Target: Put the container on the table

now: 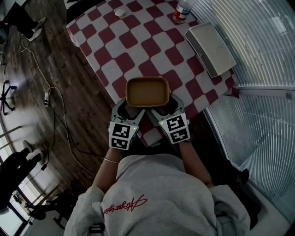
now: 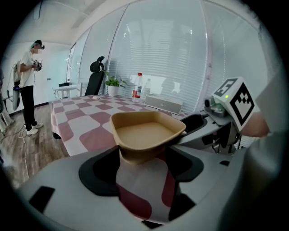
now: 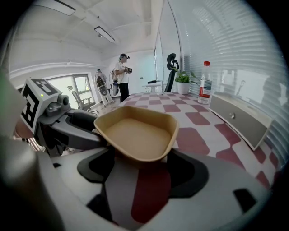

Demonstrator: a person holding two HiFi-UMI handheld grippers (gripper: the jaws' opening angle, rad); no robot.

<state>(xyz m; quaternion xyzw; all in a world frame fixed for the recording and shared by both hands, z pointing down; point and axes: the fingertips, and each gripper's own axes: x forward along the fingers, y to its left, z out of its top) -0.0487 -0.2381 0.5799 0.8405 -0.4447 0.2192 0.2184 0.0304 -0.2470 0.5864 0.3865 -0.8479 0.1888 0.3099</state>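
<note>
A tan, empty, rounded-rectangular container (image 1: 147,91) hangs over the near corner of the red-and-white checked table (image 1: 138,41). My left gripper (image 1: 130,109) is shut on its near left corner and my right gripper (image 1: 164,109) on its near right corner. In the left gripper view the container (image 2: 146,133) narrows down between the dark jaws of the left gripper (image 2: 142,163), with the right gripper (image 2: 226,113) beside it. The right gripper view shows the container (image 3: 135,133) wedged in the right gripper (image 3: 142,168). Whether its base touches the cloth I cannot tell.
Farther along the table lie a flat white box (image 1: 209,48), a water bottle (image 1: 182,11) and a small white object (image 1: 120,13). Blinds and glass run along the right. Cables (image 1: 50,101) trail on the wooden floor at left. A person (image 2: 27,85) stands beyond the table.
</note>
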